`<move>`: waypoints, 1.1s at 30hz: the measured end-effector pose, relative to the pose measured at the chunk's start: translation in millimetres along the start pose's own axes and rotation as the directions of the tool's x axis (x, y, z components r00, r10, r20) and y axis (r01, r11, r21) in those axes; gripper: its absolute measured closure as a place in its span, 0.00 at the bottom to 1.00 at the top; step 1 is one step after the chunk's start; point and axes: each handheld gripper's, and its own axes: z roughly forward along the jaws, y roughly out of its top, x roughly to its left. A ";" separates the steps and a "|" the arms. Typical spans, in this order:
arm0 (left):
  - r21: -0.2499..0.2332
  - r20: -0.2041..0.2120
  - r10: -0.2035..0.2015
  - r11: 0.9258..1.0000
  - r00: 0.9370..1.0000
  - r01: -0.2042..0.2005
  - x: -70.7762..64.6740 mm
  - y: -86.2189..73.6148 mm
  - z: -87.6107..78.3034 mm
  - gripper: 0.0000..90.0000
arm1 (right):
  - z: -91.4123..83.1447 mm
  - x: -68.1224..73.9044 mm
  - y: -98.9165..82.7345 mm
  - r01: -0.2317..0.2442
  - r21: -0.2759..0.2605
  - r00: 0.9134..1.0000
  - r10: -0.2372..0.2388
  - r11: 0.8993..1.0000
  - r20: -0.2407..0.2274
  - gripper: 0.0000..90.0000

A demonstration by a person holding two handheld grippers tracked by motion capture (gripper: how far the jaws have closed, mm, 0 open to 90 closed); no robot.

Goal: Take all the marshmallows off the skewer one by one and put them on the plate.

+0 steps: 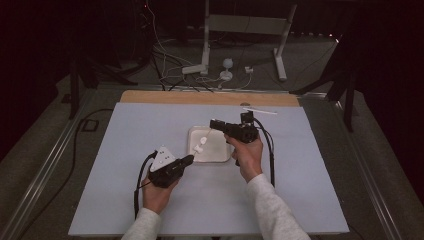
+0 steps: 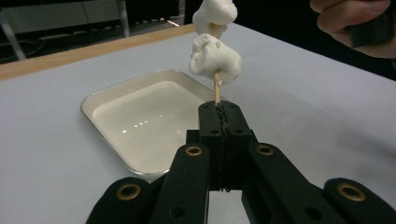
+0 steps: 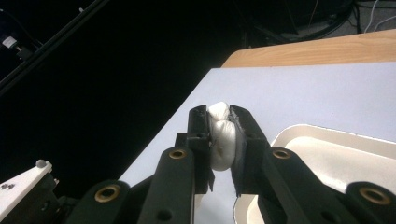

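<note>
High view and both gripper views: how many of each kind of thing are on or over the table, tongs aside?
Marshmallows: 3 (two skewered, one in the right tongs)
Skewer: 1, in the left tongs
Tray: 1
Thin white stick: 1
Total: 6

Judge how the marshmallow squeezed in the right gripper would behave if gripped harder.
The marshmallow already bulges between the right gripper's jaws, so it is probably soft and would squash further. It looks puffy, so likely light. Its surface may be sticky and cling to the pads.
</note>
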 end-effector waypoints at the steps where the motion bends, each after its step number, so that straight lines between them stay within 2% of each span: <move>1: 0.004 -0.003 0.003 1.000 1.000 -0.003 -0.5 -0.1 -0.3 1.00 | -0.3 -0.1 0.4 0.002 -0.003 1.000 -0.002 1.000 0.003 0.89; 2: 0.013 -0.003 0.009 1.000 1.000 -0.009 -0.6 -0.3 -0.7 1.00 | -1.4 -0.5 1.0 0.000 -0.014 1.000 0.000 1.000 0.008 0.90; 3: 0.051 -0.016 0.033 0.998 0.999 -0.032 -1.5 -2.1 -0.1 1.00 | -7.3 -2.3 4.0 -0.008 -0.072 0.999 0.010 0.997 0.032 0.90; 4: 0.067 -0.019 0.012 0.998 1.000 -0.010 0.7 -10.5 -0.6 1.00 | -16.2 -7.2 10.2 -0.051 -0.119 0.999 0.053 0.992 0.012 0.90; 5: 0.060 -0.014 -0.006 0.998 1.000 0.007 3.4 -10.9 -1.3 1.00 | -24.0 -10.0 17.1 -0.051 -0.138 0.998 0.054 0.989 0.014 0.90; 6: 0.060 -0.014 -0.006 0.998 1.000 0.007 3.4 -10.9 -1.3 1.00 | -29.9 -9.1 22.8 -0.018 -0.122 0.999 0.022 0.992 0.031 0.90; 7: 0.042 -0.012 -0.017 0.999 1.000 0.018 5.0 -8.7 -2.4 1.00 | -29.9 -9.1 22.8 -0.018 -0.122 0.999 0.022 0.992 0.031 0.90; 9: 0.027 -0.013 -0.022 0.999 1.000 0.023 4.8 -6.0 -3.3 1.00 | -41.0 -3.4 30.1 0.052 -0.086 0.997 -0.048 0.995 0.053 0.90; 11: 0.025 -0.011 -0.030 0.999 0.999 0.031 4.5 -6.2 -3.1 1.00 | -41.9 -2.7 30.0 0.070 -0.077 0.996 -0.065 0.995 0.066 0.89; 22: 0.002 0.006 -0.065 0.998 0.998 0.065 6.0 -6.2 -4.2 1.00 | -35.0 -6.8 23.1 0.089 -0.032 0.993 -0.086 0.996 0.075 0.88; 30: -0.016 0.002 -0.093 0.996 0.996 0.093 9.9 -6.3 -6.2 1.00 | -19.0 -14.9 9.8 0.128 0.041 0.983 -0.132 0.991 0.129 0.87; 33: -0.023 -0.001 -0.102 0.995 0.995 0.102 11.6 -6.3 -7.3 1.00 | -12.1 -19.9 4.5 0.121 0.061 0.981 -0.129 0.991 0.143 0.87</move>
